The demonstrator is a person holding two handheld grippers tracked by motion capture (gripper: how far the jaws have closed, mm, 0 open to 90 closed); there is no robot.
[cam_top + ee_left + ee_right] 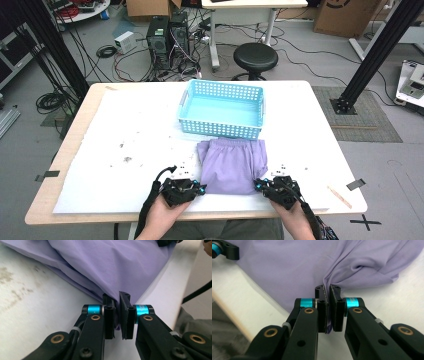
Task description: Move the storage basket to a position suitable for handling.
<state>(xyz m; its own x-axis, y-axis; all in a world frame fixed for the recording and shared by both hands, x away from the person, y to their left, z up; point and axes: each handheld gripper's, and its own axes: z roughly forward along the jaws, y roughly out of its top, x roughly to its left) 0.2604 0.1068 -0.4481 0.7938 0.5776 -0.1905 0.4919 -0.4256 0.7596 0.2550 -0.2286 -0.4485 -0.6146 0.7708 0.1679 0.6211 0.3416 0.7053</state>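
Left gripper: clamped on the near-left corner of the cloth. In the left gripper view the jaws pinch a thin fold of purple fabric, a sliver of gap between them. Right gripper: same on the near-right corner; in the right gripper view the jaws are nearly closed with fabric bunched between them and creases radiating from the pinch.

Cloth sits lower centre of the high view, folded roughly square, far edge with an elastic band just below the basket. Near edge close to the table front.

Handling, my read: light, limp, thin, probably a bit slick. It'll sag between the two grips and drape, no stiffness to rely on. Corner pinches are the right hold; a shallow bite risks slipping, so grab through both layers. Keep the corners apart so the fold stays flat.

Basket is empty, upper centre, apart from both grippers.
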